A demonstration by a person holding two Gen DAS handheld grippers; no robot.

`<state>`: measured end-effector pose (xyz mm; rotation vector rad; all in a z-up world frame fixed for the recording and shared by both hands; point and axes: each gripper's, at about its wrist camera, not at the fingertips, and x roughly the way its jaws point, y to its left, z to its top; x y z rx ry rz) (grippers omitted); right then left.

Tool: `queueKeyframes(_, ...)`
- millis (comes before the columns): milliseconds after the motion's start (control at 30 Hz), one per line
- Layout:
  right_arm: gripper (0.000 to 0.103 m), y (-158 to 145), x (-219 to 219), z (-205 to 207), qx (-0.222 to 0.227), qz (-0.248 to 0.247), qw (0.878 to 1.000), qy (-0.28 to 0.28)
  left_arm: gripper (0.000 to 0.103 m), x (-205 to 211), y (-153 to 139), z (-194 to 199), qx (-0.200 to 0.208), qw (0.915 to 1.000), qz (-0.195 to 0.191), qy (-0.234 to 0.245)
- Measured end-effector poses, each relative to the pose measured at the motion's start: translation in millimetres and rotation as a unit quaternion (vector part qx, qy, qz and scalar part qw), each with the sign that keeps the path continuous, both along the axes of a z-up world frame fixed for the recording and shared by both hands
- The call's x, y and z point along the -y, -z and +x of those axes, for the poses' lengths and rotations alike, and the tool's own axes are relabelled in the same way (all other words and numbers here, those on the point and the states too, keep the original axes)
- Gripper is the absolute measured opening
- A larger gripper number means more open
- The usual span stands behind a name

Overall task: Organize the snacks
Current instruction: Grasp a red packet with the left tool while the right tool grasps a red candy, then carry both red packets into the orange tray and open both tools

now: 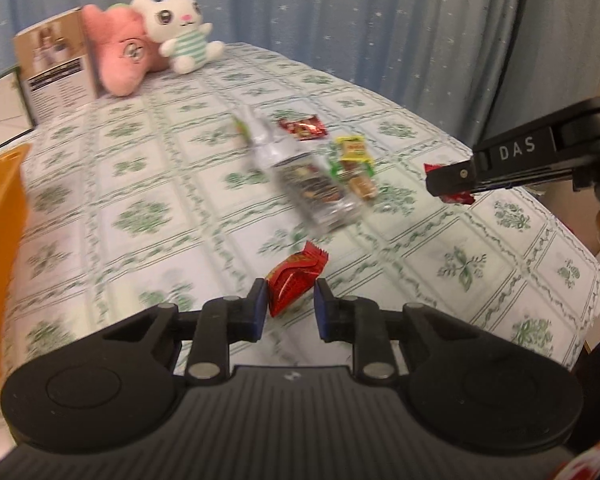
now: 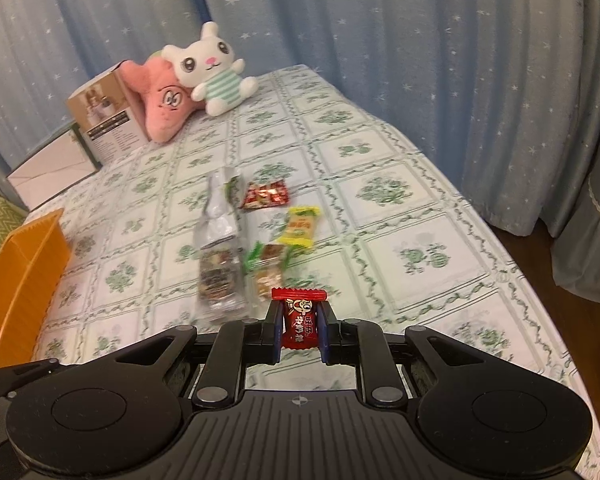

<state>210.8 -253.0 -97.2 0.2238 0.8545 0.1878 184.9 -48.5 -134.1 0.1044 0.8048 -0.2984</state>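
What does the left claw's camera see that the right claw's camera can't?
Only the left wrist view shows the right claw from the side, a red candy pinched in its tip, and the left claw shut on a crinkly red snack packet.

Only the right wrist view shows the printed front of the red candy in the right claw, and a white envelope beyond the orange box.

Both show the orange box, the bunny plush, the pink plush and the snacks loose on the tablecloth.
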Motion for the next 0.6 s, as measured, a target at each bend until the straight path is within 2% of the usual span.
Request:
queueKeyframes(300,0.018,-19,-36,-23,0.008,-0.002,0.999,-0.034,0.022,-38,-32,-24,0.010,0.9986,-0.010,-0.051)
queueKeyframes(600,0.018,-45,-80,-52,0.024,-0.002,0.997,-0.075,0.022,-80,-75,-52,0.025,0.9938,-0.022,-0.106)
